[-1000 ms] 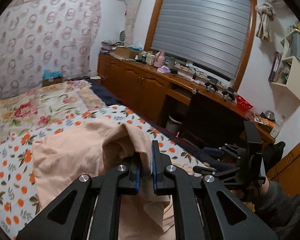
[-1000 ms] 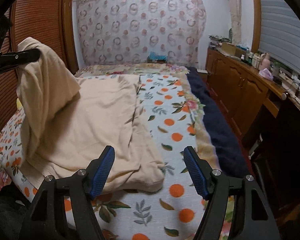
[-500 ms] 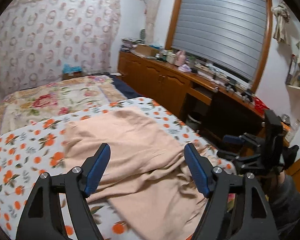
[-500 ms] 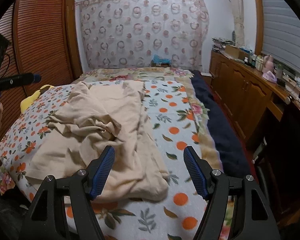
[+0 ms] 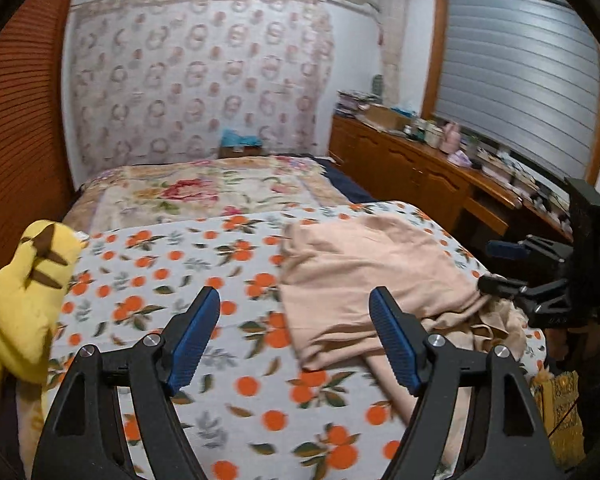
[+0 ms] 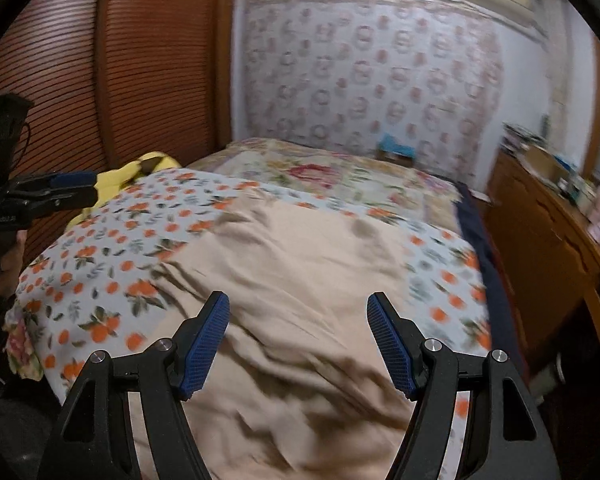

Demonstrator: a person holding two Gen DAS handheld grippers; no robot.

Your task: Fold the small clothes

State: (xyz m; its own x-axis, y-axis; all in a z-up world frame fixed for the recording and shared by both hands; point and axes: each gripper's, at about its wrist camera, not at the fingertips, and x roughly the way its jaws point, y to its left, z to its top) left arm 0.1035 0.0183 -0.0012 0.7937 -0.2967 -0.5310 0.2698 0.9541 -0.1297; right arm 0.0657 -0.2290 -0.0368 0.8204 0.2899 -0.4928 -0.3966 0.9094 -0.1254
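Note:
A peach garment (image 5: pixel 364 276) lies loosely spread and wrinkled on the orange-print bed cover (image 5: pixel 172 272). It fills the middle of the right wrist view (image 6: pixel 300 280). My left gripper (image 5: pixel 294 338) is open and empty above the cover, just left of the garment's edge. My right gripper (image 6: pixel 298 340) is open and empty above the garment's near part. It also shows at the right edge of the left wrist view (image 5: pixel 500 266). The left gripper shows at the left edge of the right wrist view (image 6: pixel 60 188).
A yellow plush toy (image 5: pixel 24 280) sits at the bed's left edge. A wooden sideboard (image 5: pixel 420 172) with clutter runs along the right. A slatted wooden wardrobe (image 6: pixel 120 72) stands to the left. A floral quilt (image 5: pixel 204 192) covers the far bed.
My left gripper opened and let go of the garment, which dropped onto the bed. The left gripper then swung left. The right gripper moved in over the garment.

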